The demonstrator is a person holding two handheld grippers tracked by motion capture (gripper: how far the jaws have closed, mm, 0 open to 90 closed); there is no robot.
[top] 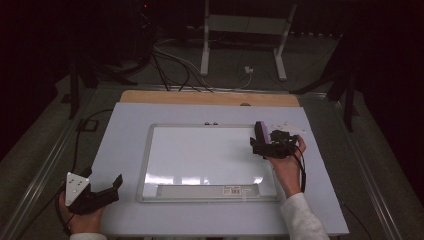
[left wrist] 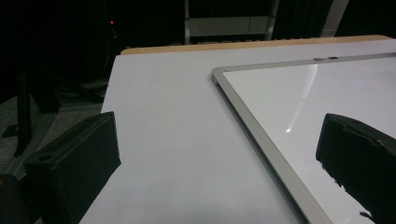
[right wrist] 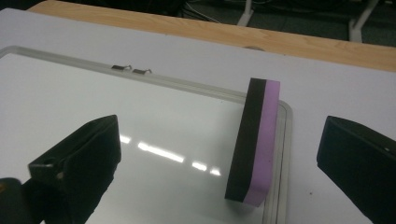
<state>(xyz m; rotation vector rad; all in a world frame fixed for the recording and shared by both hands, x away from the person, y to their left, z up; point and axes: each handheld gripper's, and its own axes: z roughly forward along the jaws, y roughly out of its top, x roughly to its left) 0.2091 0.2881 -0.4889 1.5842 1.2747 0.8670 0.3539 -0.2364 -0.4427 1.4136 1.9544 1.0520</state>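
Note:
A whiteboard (top: 200,155) with a silver frame lies flat in the middle of the table; its surface looks blank. A black and purple eraser (top: 262,131) stands on its narrow edge at the board's right frame. My right gripper (top: 257,145) is open at that spot. In the right gripper view the eraser (right wrist: 254,144) stands between the wide-apart jaws, nearer the right one and touching neither. My left gripper (top: 114,189) is open and holds nothing near the table's front left corner. In the left gripper view it points toward the whiteboard's (left wrist: 327,93) near left corner.
A white sheet (top: 125,135) covers the table, with a wooden strip (top: 210,98) bare along the far edge. Beyond the table are cables (top: 175,70) on the floor and a white stand (top: 245,30). A marker tray with a barcode label (top: 233,190) runs along the board's near edge.

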